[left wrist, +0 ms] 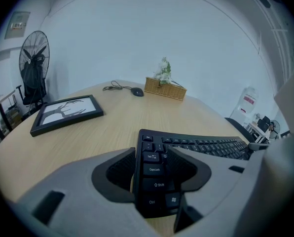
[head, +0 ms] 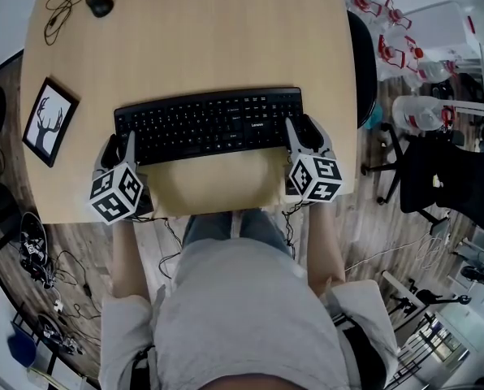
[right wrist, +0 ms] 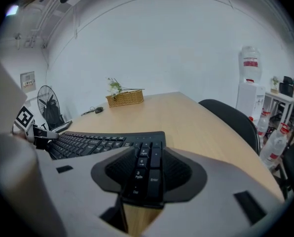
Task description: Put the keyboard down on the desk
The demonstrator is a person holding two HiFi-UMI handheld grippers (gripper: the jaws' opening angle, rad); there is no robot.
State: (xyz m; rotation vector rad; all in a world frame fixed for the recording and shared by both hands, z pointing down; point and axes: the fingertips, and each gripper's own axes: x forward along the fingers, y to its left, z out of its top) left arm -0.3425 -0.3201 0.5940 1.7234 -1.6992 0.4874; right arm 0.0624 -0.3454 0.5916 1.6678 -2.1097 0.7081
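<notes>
Head view: The keyboard (head: 209,124) lies flat on the desk (head: 193,39), parallel to the near edge and a little back from it, about midway along. The left gripper (head: 122,143) is at its left end and the right gripper (head: 304,128) at its right end. A picture frame (head: 49,121) sits at the desk's left edge. A mouse (head: 100,2) with a loose cable (head: 63,10) is at the far left corner. A chair (head: 364,63) stands off the right edge.

Left gripper view: The left gripper (left wrist: 152,154) has its jaws apart, straddling the keyboard's (left wrist: 201,146) left end. The outer pad stands just beside that end with a thin gap showing, and the inner pad overlaps the keys. No pinch is seen. The picture frame (left wrist: 65,113) is to the left, and the mouse (left wrist: 137,92) and a basket (left wrist: 165,89) are at the far edge. A fan (left wrist: 34,63) stands beyond the desk.

Right gripper view: The right gripper (right wrist: 148,154) has its jaws apart around the number-pad end of the keyboard (right wrist: 97,142). The inner pad lies over the keys and the outer pad just beside the end. They are not clamped on it. The keyboard rests on the desk (right wrist: 186,117), with the basket (right wrist: 125,98) at the far edge.
</notes>
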